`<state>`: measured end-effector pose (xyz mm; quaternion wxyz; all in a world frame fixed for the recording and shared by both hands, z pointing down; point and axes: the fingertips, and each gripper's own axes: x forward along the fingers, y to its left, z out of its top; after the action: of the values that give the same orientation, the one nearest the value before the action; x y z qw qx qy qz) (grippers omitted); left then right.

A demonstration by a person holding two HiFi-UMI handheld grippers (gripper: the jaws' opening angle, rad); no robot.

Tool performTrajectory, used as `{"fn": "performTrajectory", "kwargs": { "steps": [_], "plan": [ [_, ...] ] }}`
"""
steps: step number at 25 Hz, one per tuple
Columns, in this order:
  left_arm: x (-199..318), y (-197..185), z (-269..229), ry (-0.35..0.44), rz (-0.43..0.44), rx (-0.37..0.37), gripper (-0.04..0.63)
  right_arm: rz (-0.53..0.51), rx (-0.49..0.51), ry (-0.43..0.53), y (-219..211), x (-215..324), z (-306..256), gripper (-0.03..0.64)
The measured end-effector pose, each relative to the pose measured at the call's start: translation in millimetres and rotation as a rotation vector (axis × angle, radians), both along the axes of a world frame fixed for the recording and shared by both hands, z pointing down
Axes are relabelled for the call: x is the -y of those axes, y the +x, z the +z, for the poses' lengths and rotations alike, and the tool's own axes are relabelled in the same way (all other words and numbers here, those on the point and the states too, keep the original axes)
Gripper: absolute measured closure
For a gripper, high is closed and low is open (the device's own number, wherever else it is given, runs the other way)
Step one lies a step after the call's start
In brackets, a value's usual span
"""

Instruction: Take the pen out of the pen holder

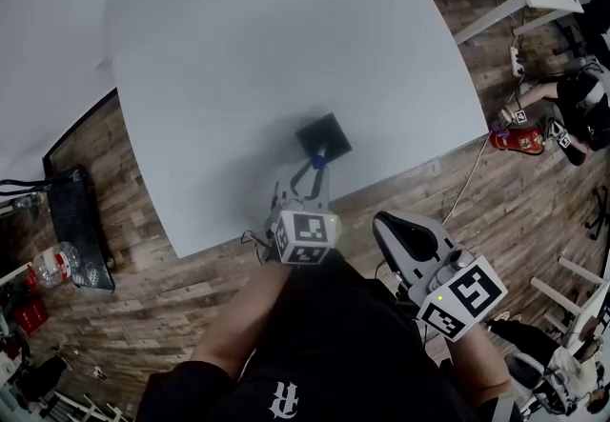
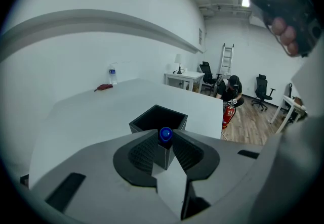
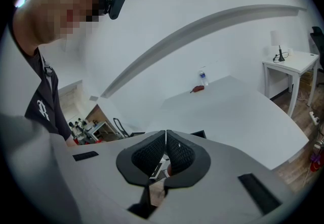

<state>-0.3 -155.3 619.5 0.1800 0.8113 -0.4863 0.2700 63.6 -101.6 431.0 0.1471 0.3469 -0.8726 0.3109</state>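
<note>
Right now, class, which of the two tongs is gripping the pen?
The left tongs: they pinch the blue-capped pen at the near corner of the black pen holder. The right tongs are shut on nothing.

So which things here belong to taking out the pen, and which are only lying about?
For the job: blue pen, black pen holder, left gripper closed on the pen.

Lying about: water bottle, red object, fire extinguisher, right gripper, shut and empty.
</note>
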Motion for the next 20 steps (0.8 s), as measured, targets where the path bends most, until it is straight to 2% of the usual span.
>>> {"fn": "performTrajectory", "kwargs": {
  "steps": [8,20],
  "plan": [
    [3,0,-2,0.036,0.003,0.017,0.529,0.013,-0.005,0.009,4,-3,-1,0.600],
    [11,-9,-44,0.109,0.021,0.016,0.529,0.008,0.011,0.079,7,2,-13,0.600]
  ]
}}
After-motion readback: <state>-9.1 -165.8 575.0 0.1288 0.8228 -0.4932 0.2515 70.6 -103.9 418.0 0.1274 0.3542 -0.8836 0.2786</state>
